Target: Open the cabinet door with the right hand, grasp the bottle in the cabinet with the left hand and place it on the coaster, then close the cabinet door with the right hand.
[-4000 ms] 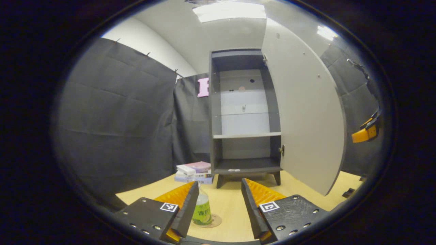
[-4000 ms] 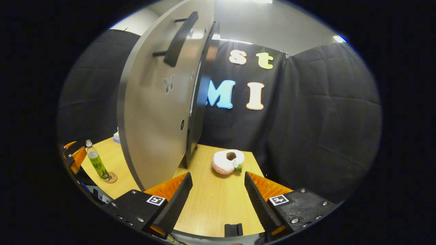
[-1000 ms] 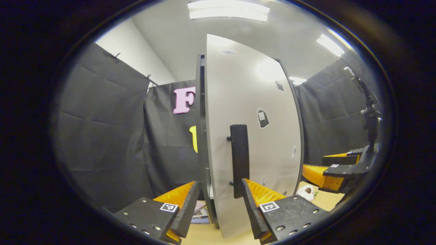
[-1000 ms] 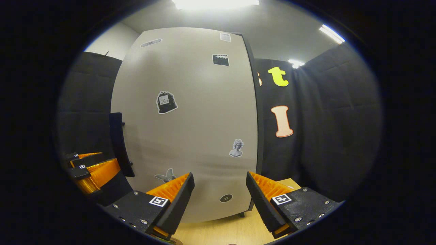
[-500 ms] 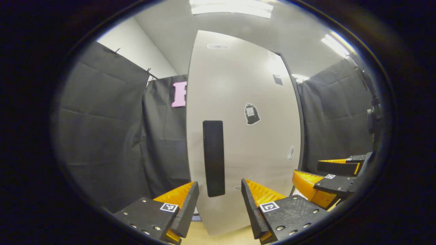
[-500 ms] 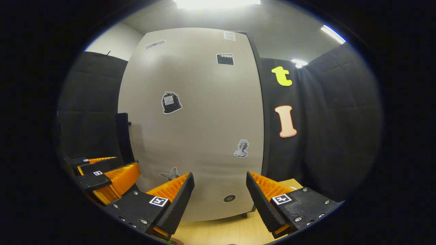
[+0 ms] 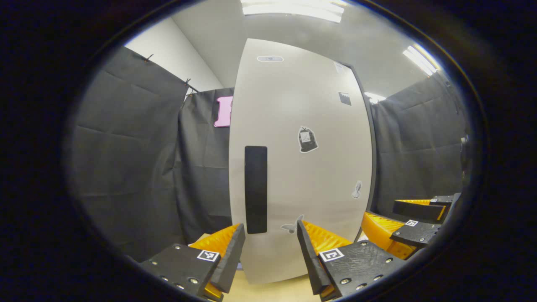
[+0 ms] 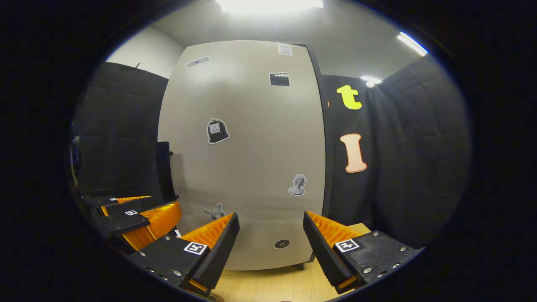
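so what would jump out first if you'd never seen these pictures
The tall pale cabinet door dominates both views, shut, dotted with small stickers such as a dark bag-shaped one. In the left gripper view its long black handle stands upright near the door's left edge. Next come the orange-and-black tools: the left tool and right tool, both open and empty, side by side before the door.

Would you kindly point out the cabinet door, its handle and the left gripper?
cabinet door (image 8: 251, 159), right gripper view, bare panel.
handle (image 7: 256, 188), left gripper view, mid-bar.
left gripper (image 7: 268, 251), left gripper view, between fingertips.
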